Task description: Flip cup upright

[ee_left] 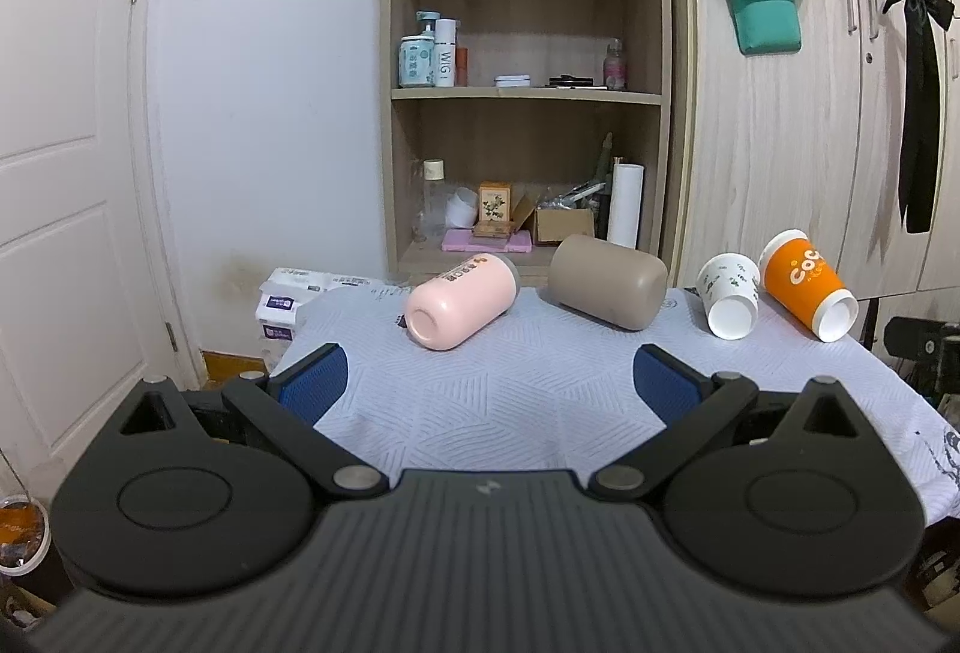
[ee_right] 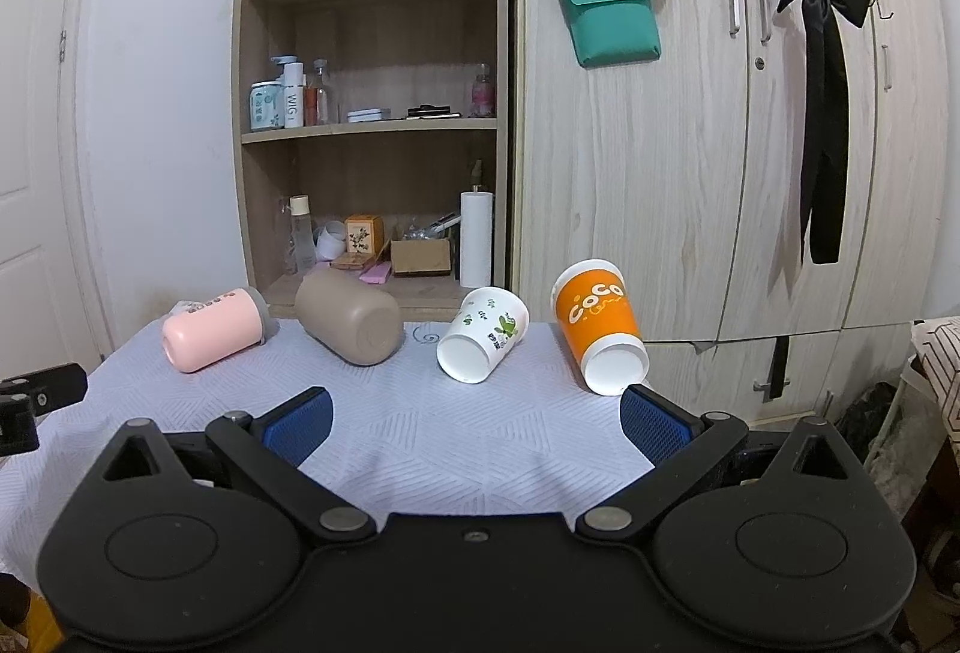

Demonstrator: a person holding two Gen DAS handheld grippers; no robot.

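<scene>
Several cups lie on their sides in a row at the far edge of the table: a pink cup [ee_left: 459, 299] [ee_right: 213, 328], a taupe cup [ee_left: 606, 281] [ee_right: 351, 317], a white paper cup with green leaves [ee_left: 729, 296] [ee_right: 483, 332] and an orange "coco" paper cup [ee_left: 807, 284] [ee_right: 600, 323]. My left gripper [ee_left: 489, 383] is open and empty, short of the pink and taupe cups. My right gripper [ee_right: 477, 416] is open and empty, short of the white and orange cups.
The table has a pale blue-grey patterned cloth [ee_left: 510, 383] [ee_right: 450, 431]. Behind it stand an open wooden shelf unit [ee_left: 528, 95] [ee_right: 372, 131] with bottles and boxes, and a wardrobe [ee_right: 690, 161]. A white door [ee_left: 66, 173] is at the left.
</scene>
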